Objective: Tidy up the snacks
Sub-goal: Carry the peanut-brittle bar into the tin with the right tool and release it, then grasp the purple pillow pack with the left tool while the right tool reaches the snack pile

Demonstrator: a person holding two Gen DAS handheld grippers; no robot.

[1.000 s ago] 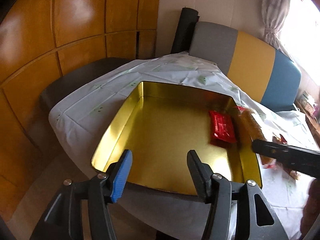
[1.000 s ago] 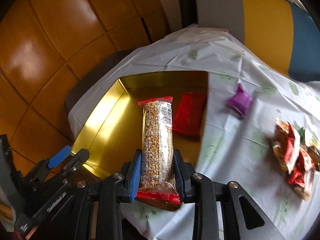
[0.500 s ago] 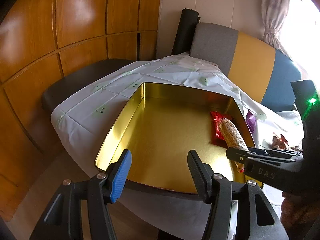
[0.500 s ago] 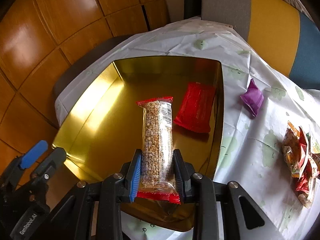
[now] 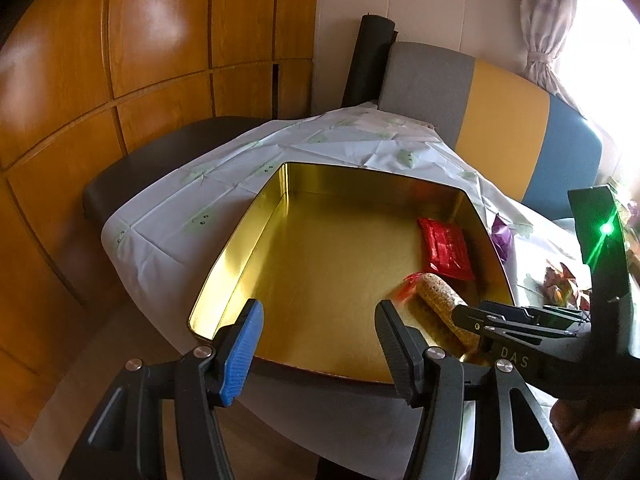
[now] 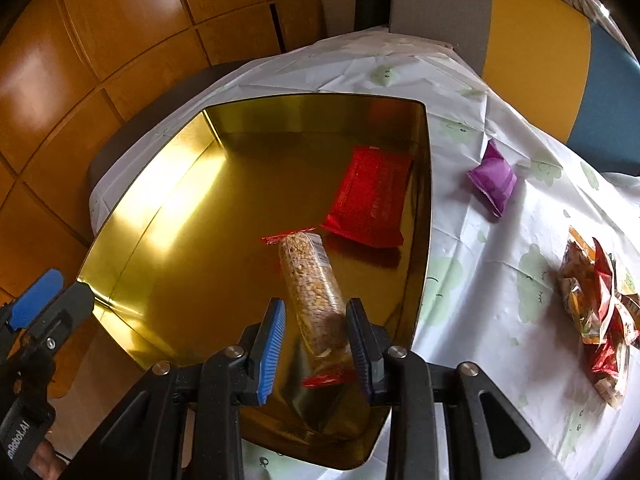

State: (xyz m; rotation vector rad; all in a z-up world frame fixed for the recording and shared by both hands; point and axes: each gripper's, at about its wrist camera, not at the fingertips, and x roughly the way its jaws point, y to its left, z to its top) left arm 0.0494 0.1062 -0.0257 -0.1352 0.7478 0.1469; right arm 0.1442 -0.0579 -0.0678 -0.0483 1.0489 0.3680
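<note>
A gold tin [image 5: 240,236] [image 6: 425,208] lies open on the white tablecloth. A flat red packet [image 5: 444,250] [image 6: 370,200] lies inside it near the right wall. A clear-wrapped grain bar with red ends [image 6: 308,280] [image 5: 436,300] slants down into the tin, its far end low by the floor. Its near end sits between the fingers of my right gripper [image 6: 316,320] [image 5: 474,320]. The bar leans on the right pad, and a gap shows beside the blue pad. My left gripper [image 5: 316,320] [image 6: 40,308] hangs open and empty over the tin's near edge.
A purple packet [image 6: 492,178] [image 5: 502,236] lies on the cloth right of the tin. A pile of several snack bags [image 6: 596,300] [image 5: 560,288] sits further right. Behind the table stands a grey, yellow and blue bench back [image 5: 500,120]; wood panelling [image 5: 160,60] fills the left.
My right gripper has come down over the tin with the bar. The bar, straight and squeezed between the pads before, now tilts left and hangs loose. The left gripper has stayed put.
</note>
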